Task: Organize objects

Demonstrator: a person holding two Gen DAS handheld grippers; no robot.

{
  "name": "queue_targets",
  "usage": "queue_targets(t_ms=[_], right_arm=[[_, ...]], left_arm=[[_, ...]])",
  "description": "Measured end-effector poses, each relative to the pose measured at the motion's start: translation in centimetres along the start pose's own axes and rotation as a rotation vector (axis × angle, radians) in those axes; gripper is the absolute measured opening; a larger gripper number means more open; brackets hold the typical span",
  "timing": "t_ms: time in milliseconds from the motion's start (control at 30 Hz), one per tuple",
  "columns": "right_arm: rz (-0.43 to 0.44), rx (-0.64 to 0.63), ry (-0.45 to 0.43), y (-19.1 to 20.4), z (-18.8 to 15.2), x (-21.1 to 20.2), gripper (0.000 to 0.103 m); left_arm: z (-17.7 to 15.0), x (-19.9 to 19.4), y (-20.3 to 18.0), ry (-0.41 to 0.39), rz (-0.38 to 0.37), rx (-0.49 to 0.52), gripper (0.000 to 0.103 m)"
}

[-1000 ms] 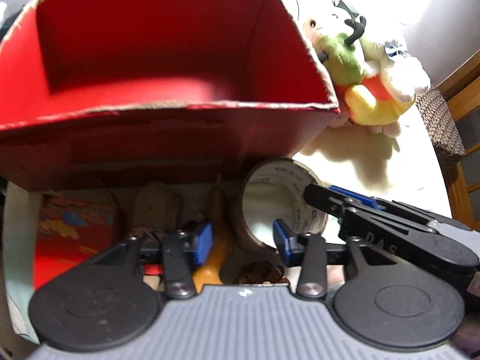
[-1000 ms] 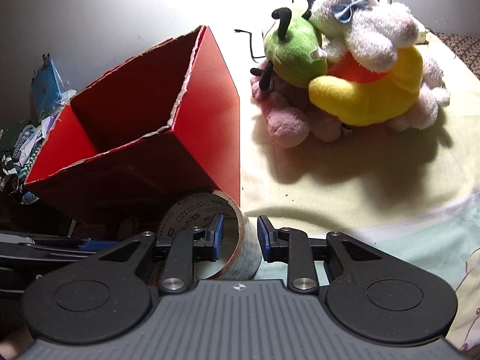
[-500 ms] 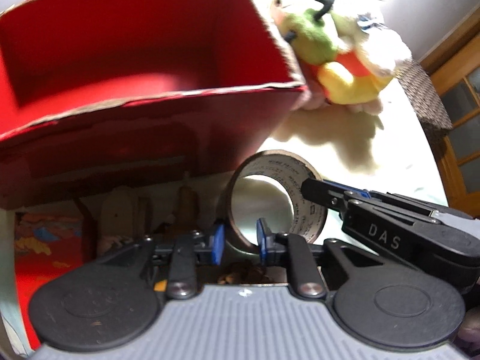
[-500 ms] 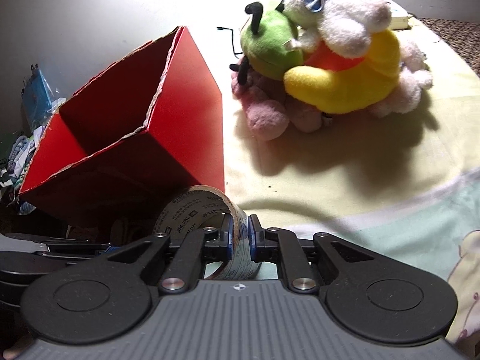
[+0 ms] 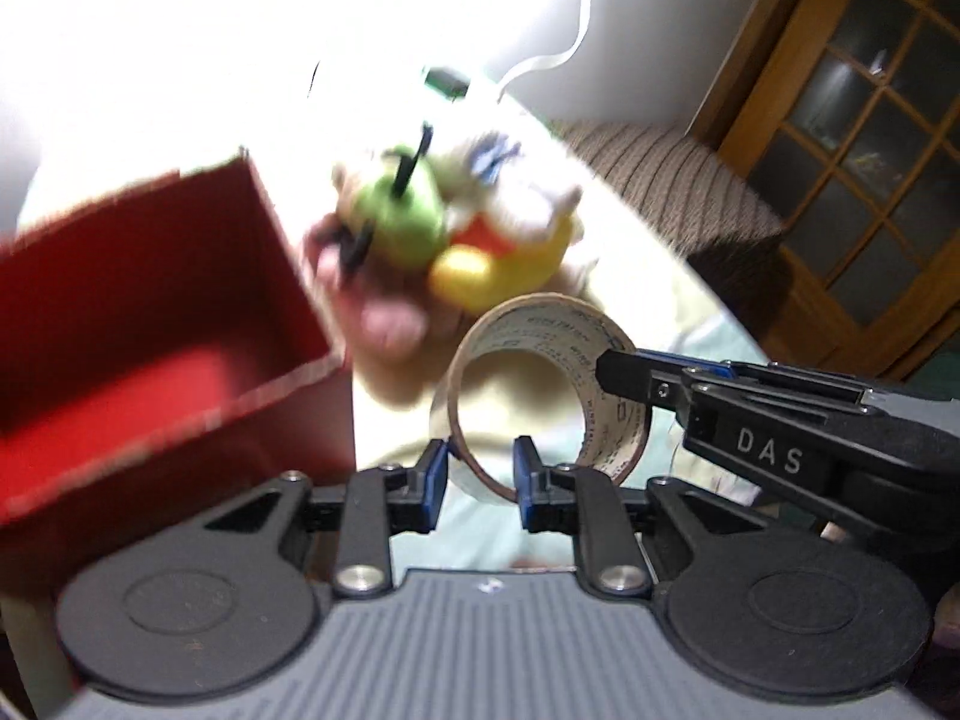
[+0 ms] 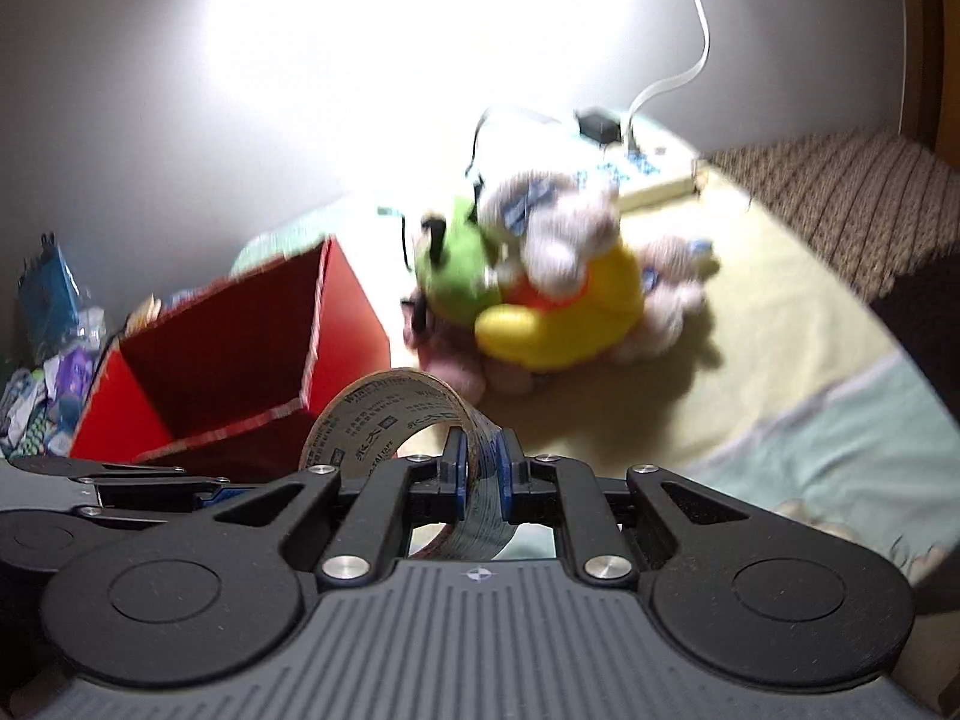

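Observation:
A roll of printed packing tape (image 5: 540, 324) hangs in the air just right of an open red cardboard box (image 5: 180, 300), whose inside looks bare. My right gripper (image 6: 480, 474) is shut on the tape's wall (image 6: 384, 408); in the left wrist view it reaches in from the right (image 5: 609, 369). My left gripper (image 5: 480, 483) holds the roll's lower rim between its narrowed fingers. A blurred pile of plush toys (image 5: 420, 222) lies behind the tape, beside the red box (image 6: 240, 336).
A power strip with a white cable (image 6: 648, 174) sits behind the plush toys (image 6: 540, 300). A brown woven seat (image 5: 672, 180) and a wooden glazed door (image 5: 870, 150) are on the right. Cluttered packets (image 6: 48, 312) lie left of the box. Pale cloth (image 6: 780, 360) covers the surface.
The right gripper closed on the tape's wall and the left gripper narrowed onto its rim. Both then rose with the roll, and the box and toys now look lower and farther off.

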State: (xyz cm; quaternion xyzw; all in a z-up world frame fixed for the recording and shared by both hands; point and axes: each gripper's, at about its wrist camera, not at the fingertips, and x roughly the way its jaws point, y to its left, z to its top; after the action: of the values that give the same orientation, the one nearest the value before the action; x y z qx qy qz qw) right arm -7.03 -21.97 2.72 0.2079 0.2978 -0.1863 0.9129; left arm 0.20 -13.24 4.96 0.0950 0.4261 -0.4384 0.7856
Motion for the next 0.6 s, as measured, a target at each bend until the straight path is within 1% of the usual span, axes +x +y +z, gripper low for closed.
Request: queue_targets(t_ms=[100,167,233,300,400,500,600], right_arm=[[0.011,-0.036,-0.083,1.3,1.7,-1.0,0.012],[0.030,-0.061,-0.113,2.3,2.8,-0.9,0.012],[0.068,-0.069,-0.129,3.4,3.9,-0.2,0.012],[0.113,-0.072,-0.127,4.6,5.0,0.8,0.012],[0.156,-0.106,-0.098,6.7,6.0,2.9,0.011],[0.186,-0.146,-0.058,8.6,6.5,5.4,0.011],[0.205,-0.171,-0.011,10.0,6.8,8.1,0.011]], left_arm=[[1.2,-2.1,0.1,-0.071,0.007,0.020,0.017],[2.3,-3.2,0.6,-0.119,0.023,0.020,0.017],[3.2,-4.4,1.7,-0.159,0.046,0.006,0.017],[4.0,-5.0,3.1,-0.187,0.077,-0.017,0.017],[4.5,-6.2,5.5,-0.211,0.128,-0.060,0.017],[4.6,-5.8,8.0,-0.194,0.167,-0.109,0.017],[4.7,-4.4,10.6,-0.163,0.191,-0.163,0.017]])
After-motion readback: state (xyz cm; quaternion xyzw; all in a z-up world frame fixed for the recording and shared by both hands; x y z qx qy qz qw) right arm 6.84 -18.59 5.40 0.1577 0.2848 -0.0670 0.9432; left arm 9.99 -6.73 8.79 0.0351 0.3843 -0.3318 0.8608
